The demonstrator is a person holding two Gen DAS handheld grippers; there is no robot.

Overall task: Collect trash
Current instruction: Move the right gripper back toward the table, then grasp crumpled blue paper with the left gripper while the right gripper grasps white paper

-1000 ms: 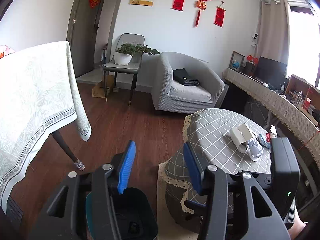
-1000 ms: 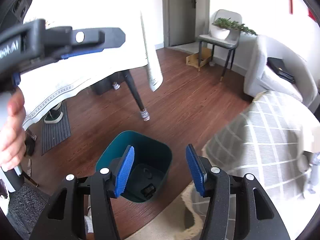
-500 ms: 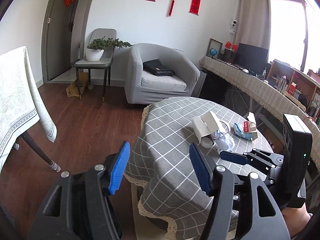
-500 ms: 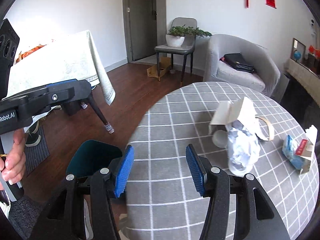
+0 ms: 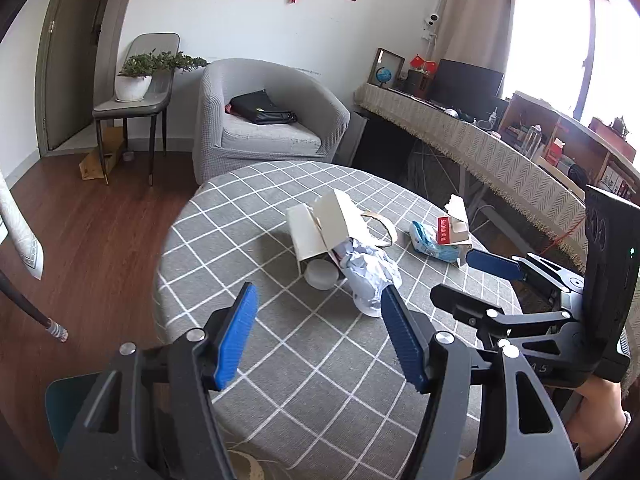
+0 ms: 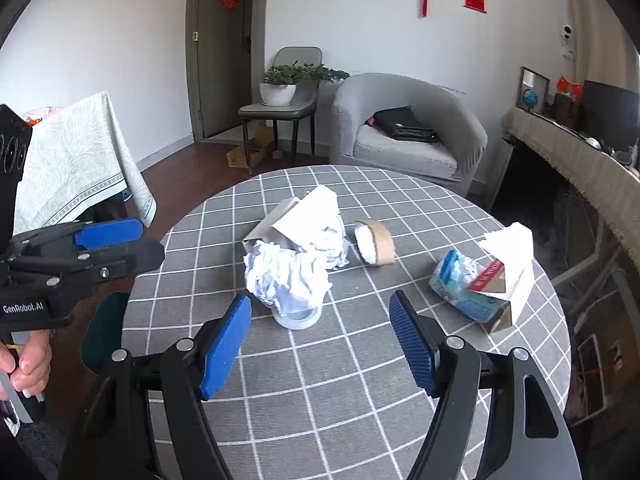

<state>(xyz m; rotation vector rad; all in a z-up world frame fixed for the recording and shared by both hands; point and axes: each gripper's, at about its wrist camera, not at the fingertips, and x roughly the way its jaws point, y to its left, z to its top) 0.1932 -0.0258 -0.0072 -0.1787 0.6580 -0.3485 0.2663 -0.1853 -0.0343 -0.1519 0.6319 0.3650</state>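
Fingers (image 6: pixel 224 350) of both grippers stand spread, empty, over the desk (image 6: pixel 340 380); crumpled paper (image 6: pixel 286 276) lies just ahead, its orientation unclear.

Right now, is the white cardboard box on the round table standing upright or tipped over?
Tipped over. The white cardboard box lies on its side on the round table, open flaps raised, crumpled paper in front.
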